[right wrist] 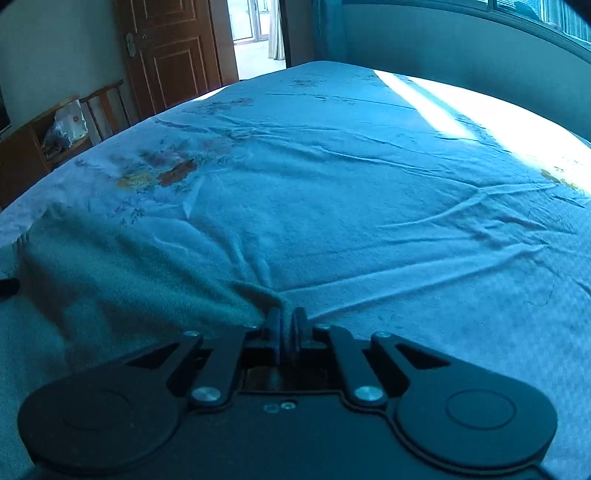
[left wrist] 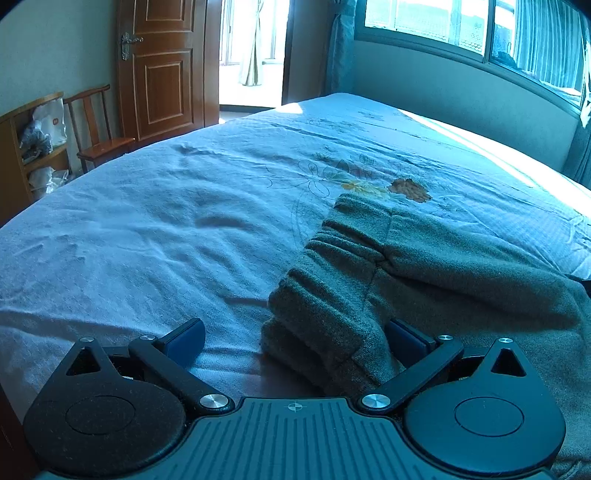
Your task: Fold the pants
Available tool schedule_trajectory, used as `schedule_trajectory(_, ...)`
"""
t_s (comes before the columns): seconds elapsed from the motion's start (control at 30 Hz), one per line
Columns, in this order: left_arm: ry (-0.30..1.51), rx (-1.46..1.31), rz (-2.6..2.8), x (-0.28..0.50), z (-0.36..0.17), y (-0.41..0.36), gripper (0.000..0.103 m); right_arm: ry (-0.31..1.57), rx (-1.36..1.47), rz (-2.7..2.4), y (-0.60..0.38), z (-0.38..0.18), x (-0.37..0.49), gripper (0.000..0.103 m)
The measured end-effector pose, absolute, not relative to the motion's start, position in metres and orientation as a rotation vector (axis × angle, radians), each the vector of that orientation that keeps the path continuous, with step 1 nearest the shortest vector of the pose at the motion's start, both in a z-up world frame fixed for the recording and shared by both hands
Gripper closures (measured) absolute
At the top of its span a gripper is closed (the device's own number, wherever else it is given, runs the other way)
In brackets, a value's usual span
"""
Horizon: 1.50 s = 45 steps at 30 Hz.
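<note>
Right gripper [right wrist: 287, 325] is low on the bed [right wrist: 369, 184], jaws pressed together and pinching a bunched-up bit of the pants [right wrist: 110, 280] at their edge; you can see the grey-green fleece gathering into a peak right where the pads meet, and some bedsheet creases fan out from the same spot (it may have nipped a little sheet along with the cloth, hard to say). That grip looks like a corner hold, the sort you take to lift one end and carry it over.

Over on the other side, the left gripper [left wrist: 295, 338] sits with jaws spread wide, straddling the waistband end of the pants [left wrist: 406, 266]. The ribbed elastic lies between the blue pads [left wrist: 186, 341], nothing pinched yet, the far pad tucked against the fabric. I read that as lining up for the matching grab, so both ends can travel together.

The pants themselves lie flat across the near part of the bed, waistband toward the left gripper, the rest running off toward the right one.

The bedsheet is pale, soft and rumpled, with a floral print [left wrist: 406, 190] near the middle and a bright strip of sun along the window side. Beyond it: a wooden door [left wrist: 162, 66] standing open, a wooden chair [left wrist: 99, 125], a low shelf [left wrist: 33, 147] with bags, and curtained windows [left wrist: 461, 22] behind the headboard
</note>
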<state>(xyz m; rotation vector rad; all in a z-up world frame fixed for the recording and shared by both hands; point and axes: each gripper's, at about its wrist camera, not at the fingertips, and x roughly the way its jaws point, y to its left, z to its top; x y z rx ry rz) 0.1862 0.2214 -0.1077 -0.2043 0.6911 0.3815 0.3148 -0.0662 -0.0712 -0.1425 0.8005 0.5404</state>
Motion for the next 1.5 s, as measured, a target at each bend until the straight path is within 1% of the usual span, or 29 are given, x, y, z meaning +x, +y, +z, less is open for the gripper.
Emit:
schedule_trajectory(0.03, 0.69, -0.204, 0.387, 0.184, -0.103, 0.222, 0.0, 0.748, -0.112, 0.492, -0.075, -0.059, 0.307, 0.095)
schedule_trajectory(0.1, 0.649, -0.151, 0.429, 0.175, -0.09, 0.219, 0.0, 0.665, -0.028, 0.459, -0.093, -0.038, 0.291, 0.094)
schedule_trajectory(0.13, 0.633, -0.115, 0.444, 0.172, -0.085, 0.215, 0.0, 0.662, 0.016, 0.473, -0.1, -0.033, 0.284, 0.093)
schedule_trajectory(0.2, 0.657, -0.06, 0.44, 0.178, -0.088, 0.208, 0.0, 0.757, 0.093, 0.559, -0.103, -0.043, 0.276, 0.091)
schedule_trajectory(0.23, 0.682, -0.044, 0.436, 0.183, -0.094, 0.205, 0.0, 0.828, 0.116, 0.586, -0.103, -0.057, 0.276, 0.092)
schedule_trajectory(0.27, 0.693, -0.042, 0.423, 0.187, -0.101, 0.205, 0.0, 0.897, 0.085, 0.554, -0.103, -0.072, 0.278, 0.097)
schedule_trajectory(0.3, 0.698, -0.063, 0.415, 0.188, -0.105, 0.207, 0.0, 0.894, 0.092, 0.507, -0.112, -0.081, 0.277, 0.103)
schedule_trajectory(0.37, 0.698, -0.127, 0.408, 0.183, -0.105, 0.213, 0.0, 0.867, 0.262, 0.423, -0.155, -0.078, 0.271, 0.103)
schedule_trajectory(0.4, 0.697, -0.115, 0.405, 0.18, -0.104, 0.213, 0.0, 0.831, 0.292, 0.351, -0.177, -0.072, 0.262, 0.103)
schedule_trajectory(0.43, 0.695, -0.096, 0.405, 0.177, -0.101, 0.212, 0.0, 0.785, 0.296, 0.237, -0.203, -0.064, 0.248, 0.101)
schedule_trajectory(0.47, 0.69, -0.083, 0.411, 0.173, -0.098, 0.21, 0.0, 0.736, 0.319, 0.161, -0.231, -0.057, 0.232, 0.087)
schedule_trajectory(0.53, 0.678, -0.071, 0.429, 0.167, -0.089, 0.205, 0.0, 0.655, 0.4, 0.128, -0.283, -0.045, 0.198, 0.087)
schedule_trajectory(0.6, 0.652, -0.058, 0.433, 0.163, -0.081, 0.195, 0.0, 0.603, 0.431, 0.032, -0.329, -0.036, 0.159, 0.082)
schedule_trajectory(0.73, 0.63, -0.007, 0.393, 0.165, -0.074, 0.166, 0.0, 0.534, 0.556, -0.156, -0.417, -0.035, 0.078, 0.081)
schedule_trajectory(0.8, 0.628, 0.012, 0.375, 0.166, -0.073, 0.153, 0.0, 0.502, 0.605, -0.233, -0.444, -0.038, 0.042, 0.081)
schedule_trajectory(0.93, 0.604, 0.002, 0.348, 0.162, -0.067, 0.133, 0.0, 0.41, 0.789, -0.349, -0.492, -0.055, -0.015, 0.081)
schedule_trajectory(1.07, 0.624, 0.013, 0.284, 0.159, -0.066, 0.106, 0.0, 0.348, 0.982, -0.381, -0.522, -0.079, -0.037, 0.081)
schedule_trajectory(1.23, 0.644, 0.003, 0.233, 0.154, -0.065, 0.081, 0.0, 0.355, 1.042, -0.364, -0.538, -0.102, -0.027, 0.082)
schedule_trajectory(1.27, 0.644, 0.005, 0.228, 0.152, -0.064, 0.077, 0.0, 0.354, 1.059, -0.365, -0.541, -0.109, -0.026, 0.086)
schedule_trajectory(1.5, 0.656, 0.026, 0.151, 0.143, -0.062, 0.041, 0.0, 0.224, 1.153, -0.249, -0.549, -0.138, -0.043, 0.088)
